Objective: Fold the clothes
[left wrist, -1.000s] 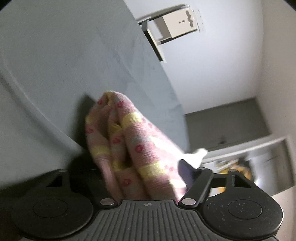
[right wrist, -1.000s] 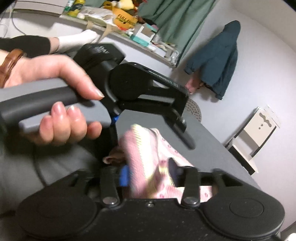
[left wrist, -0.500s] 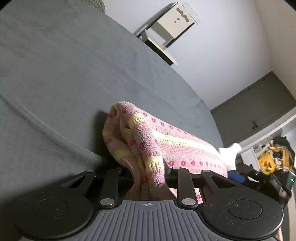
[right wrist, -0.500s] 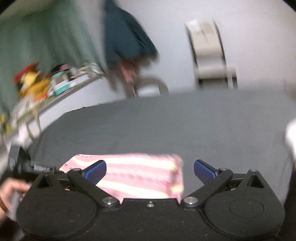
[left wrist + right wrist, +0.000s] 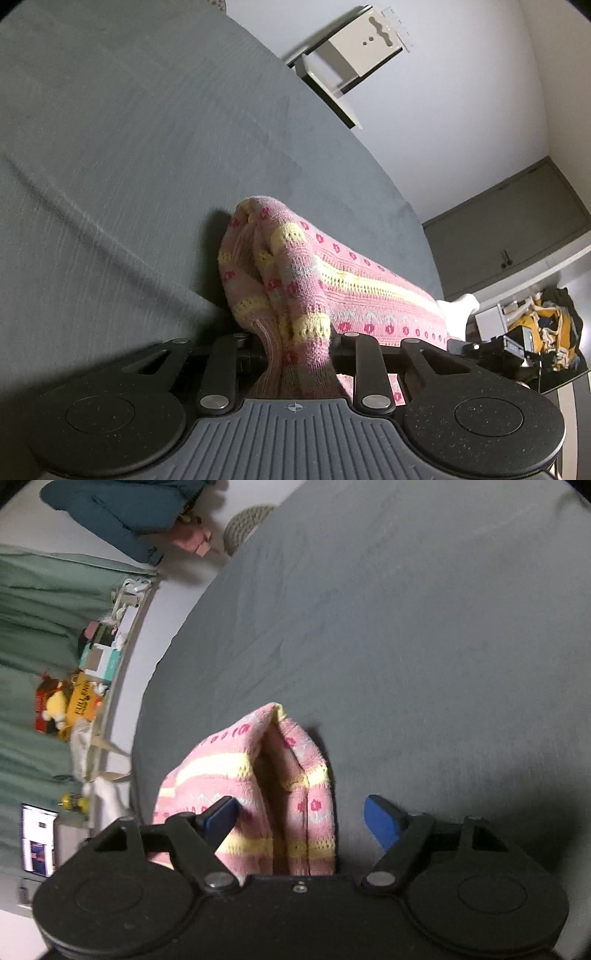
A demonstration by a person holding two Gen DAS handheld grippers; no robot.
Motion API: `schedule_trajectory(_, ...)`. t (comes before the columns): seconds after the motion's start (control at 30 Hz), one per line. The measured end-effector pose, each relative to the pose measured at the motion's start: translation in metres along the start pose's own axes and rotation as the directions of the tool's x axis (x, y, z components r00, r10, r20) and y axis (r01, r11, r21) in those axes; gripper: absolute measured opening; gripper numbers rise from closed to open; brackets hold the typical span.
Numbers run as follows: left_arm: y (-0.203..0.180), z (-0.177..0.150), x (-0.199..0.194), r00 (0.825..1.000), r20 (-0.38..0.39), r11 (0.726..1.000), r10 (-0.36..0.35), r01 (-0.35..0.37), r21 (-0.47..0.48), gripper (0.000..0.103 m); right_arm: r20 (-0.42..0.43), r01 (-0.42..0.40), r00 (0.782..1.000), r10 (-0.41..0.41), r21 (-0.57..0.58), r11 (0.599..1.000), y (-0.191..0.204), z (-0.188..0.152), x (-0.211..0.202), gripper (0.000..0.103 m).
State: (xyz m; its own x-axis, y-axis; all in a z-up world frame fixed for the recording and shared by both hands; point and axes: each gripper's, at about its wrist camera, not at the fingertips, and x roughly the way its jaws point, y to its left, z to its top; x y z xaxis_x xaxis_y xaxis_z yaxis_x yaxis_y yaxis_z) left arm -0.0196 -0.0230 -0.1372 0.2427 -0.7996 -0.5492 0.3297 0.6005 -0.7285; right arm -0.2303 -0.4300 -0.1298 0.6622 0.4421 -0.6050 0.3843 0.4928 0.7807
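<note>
A pink knitted garment (image 5: 332,280) with yellow stripes and red dots lies on a grey bed sheet (image 5: 147,147). My left gripper (image 5: 295,343) is shut on one bunched end of it, and the cloth hides the pads. In the right wrist view the garment's (image 5: 229,768) folded edge stands up between the jaws of my right gripper (image 5: 301,812). Those jaws are closing. The left blue pad (image 5: 221,816) overlaps the cloth, and the right blue pad (image 5: 380,823) stands apart from it over the sheet (image 5: 406,627).
A white wooden stand (image 5: 354,62) leans on the far wall and a grey cabinet (image 5: 506,236) stands to the right. Beside the bed are a green curtain (image 5: 37,627), a cluttered shelf (image 5: 85,694), a dark teal jacket (image 5: 122,513) and a woven round seat (image 5: 247,524).
My right gripper let go of the garment beside the left gripper, swung away and rolled, and now has its jaws around another folded edge. My left gripper closed on its end; the garment now lies stretched out.
</note>
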Motion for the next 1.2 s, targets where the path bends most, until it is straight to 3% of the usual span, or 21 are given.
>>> schedule_trajectory(0.23, -0.002, -0.001, 0.013, 1.0, -0.004, 1.0, 0.014, -0.014, 0.008, 0.025, -0.064, -0.034, 0.997, 0.03, -0.061, 0.998, -0.002, 0.003, -0.003, 0.078)
schedule_trajectory(0.33, -0.002, -0.002, 0.018, 1.0, -0.004, 1.0, 0.017, -0.017, 0.009, 0.025, -0.114, -0.102, 0.989, 0.096, -0.044, 0.994, 0.002, 0.003, 0.011, 0.069)
schedule_trajectory(0.43, -0.007, -0.003, 0.029, 1.0, -0.002, 1.0, 0.024, -0.024, 0.017, 0.025, -0.13, -0.072, 0.99, 0.063, -0.06, 0.996, 0.007, 0.003, 0.025, 0.067)
schedule_trajectory(0.63, -0.029, -0.01, 0.029, 0.994, 0.012, 0.984, 0.107, -0.107, 0.141, 0.026, -0.127, -0.109, 0.986, 0.105, -0.021, 0.994, -0.003, 0.005, 0.023, 0.067)
schedule_trajectory(0.83, -0.061, -0.01, 0.024, 0.976, 0.043, 0.936, 0.211, -0.215, 0.279, 0.026, -0.114, -0.142, 0.984, 0.139, -0.019, 0.99, -0.004, 0.0, 0.026, 0.08)
schedule_trajectory(1.0, -0.069, -0.011, 0.016, 0.973, 0.054, 0.925, 0.226, -0.231, 0.301, 0.026, -0.091, -0.148, 0.985, 0.144, -0.037, 0.988, 0.0, -0.004, 0.026, 0.089)
schedule_trajectory(1.1, -0.072, -0.005, 0.019, 0.972, 0.056, 0.922, 0.229, -0.235, 0.308, 0.026, -0.079, -0.148, 0.986, 0.145, -0.031, 0.989, 0.0, -0.001, 0.024, 0.088)
schedule_trajectory(1.2, -0.071, -0.004, 0.018, 0.972, 0.058, 0.922, 0.229, -0.235, 0.308, 0.026, -0.047, -0.14, 0.989, 0.14, -0.001, 0.99, -0.006, 0.004, 0.018, 0.077)
